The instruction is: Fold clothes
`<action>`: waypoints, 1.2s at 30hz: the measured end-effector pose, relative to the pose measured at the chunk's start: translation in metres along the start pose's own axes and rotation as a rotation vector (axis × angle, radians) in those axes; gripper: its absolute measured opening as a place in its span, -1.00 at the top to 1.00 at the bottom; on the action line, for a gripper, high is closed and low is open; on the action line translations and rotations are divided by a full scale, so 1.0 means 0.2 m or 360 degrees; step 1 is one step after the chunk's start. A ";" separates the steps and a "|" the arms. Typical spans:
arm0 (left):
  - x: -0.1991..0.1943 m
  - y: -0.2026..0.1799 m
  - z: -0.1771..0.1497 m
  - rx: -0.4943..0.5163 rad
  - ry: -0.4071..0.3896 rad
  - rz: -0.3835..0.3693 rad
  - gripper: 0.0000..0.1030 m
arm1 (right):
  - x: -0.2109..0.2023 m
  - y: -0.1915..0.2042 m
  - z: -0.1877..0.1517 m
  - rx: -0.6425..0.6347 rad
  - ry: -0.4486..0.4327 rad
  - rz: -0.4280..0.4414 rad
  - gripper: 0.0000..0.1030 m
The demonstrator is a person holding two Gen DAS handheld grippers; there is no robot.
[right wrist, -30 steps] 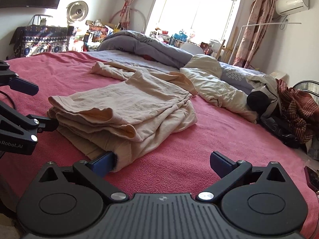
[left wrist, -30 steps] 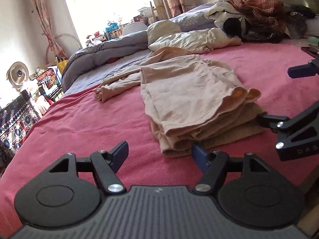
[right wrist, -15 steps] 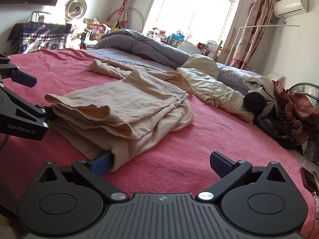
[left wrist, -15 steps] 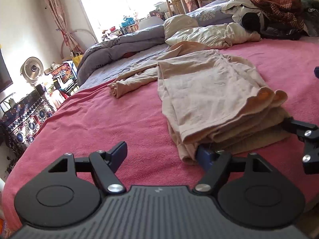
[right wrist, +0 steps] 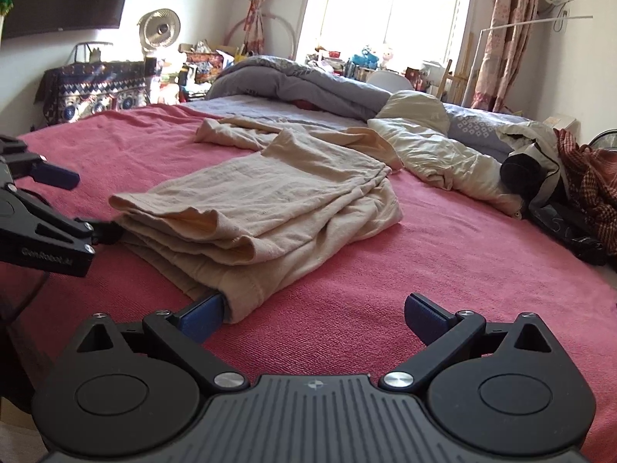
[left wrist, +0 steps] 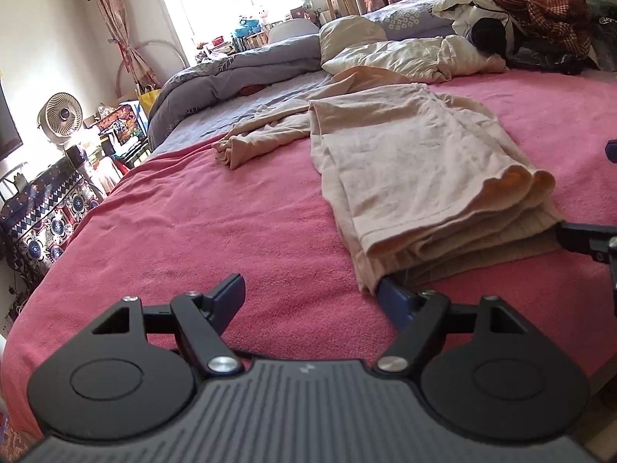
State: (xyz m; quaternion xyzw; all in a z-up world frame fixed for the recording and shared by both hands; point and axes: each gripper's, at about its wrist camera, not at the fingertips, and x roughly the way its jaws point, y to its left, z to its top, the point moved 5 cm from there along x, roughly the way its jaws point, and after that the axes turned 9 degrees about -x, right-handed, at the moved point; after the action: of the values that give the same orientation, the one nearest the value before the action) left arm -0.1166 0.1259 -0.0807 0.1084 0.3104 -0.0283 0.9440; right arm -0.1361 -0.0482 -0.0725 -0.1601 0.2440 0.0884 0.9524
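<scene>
Pink bedspread [right wrist: 443, 270], beige garment [right wrist: 277, 200], "GenRobot.AI" left claw [right wrist: 73, 208]

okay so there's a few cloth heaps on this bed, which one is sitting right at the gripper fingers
The beige folded garment on the pink blanket. An inner finger of the left gripper and right gripper meets its near corners; the cream bedding lies farther back.

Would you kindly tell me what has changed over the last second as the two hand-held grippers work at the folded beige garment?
The left hand-held gripper moved forward and rightward until its right finger slid against the near corner of the folded beige garment. The right hand-held gripper edged slightly closer, its left finger tucked at the garment's other near corner. Both remain open; nothing was grasped or released. The garment keeps its fold on the pink bedspread.
</scene>
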 end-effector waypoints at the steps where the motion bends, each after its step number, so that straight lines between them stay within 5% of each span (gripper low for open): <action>1: -0.01 0.00 -0.01 0.0005 0.0001 0.0005 -0.53 | -0.02 -0.01 0.02 0.0023 -0.0047 0.0016 -0.96; 4: -0.05 0.02 -0.02 -0.0010 -0.0008 -0.0021 -0.51 | -0.05 -0.02 0.08 0.0028 -0.0129 -0.0026 -0.98; 19: -0.06 -0.18 0.11 0.0055 -0.0110 -0.0252 -0.51 | 0.10 -0.02 0.05 -0.0073 0.0011 -0.0180 -0.99; 36: -0.02 -0.09 0.07 -0.0001 -0.0095 -0.0001 -0.57 | 0.11 -0.02 0.02 -0.0039 0.0047 -0.0255 -0.99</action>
State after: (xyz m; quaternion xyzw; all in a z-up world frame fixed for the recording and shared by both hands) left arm -0.1137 0.1047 -0.0711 0.1071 0.2821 -0.0318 0.9529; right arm -0.1149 -0.0479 -0.0794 -0.1921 0.2433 0.0126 0.9506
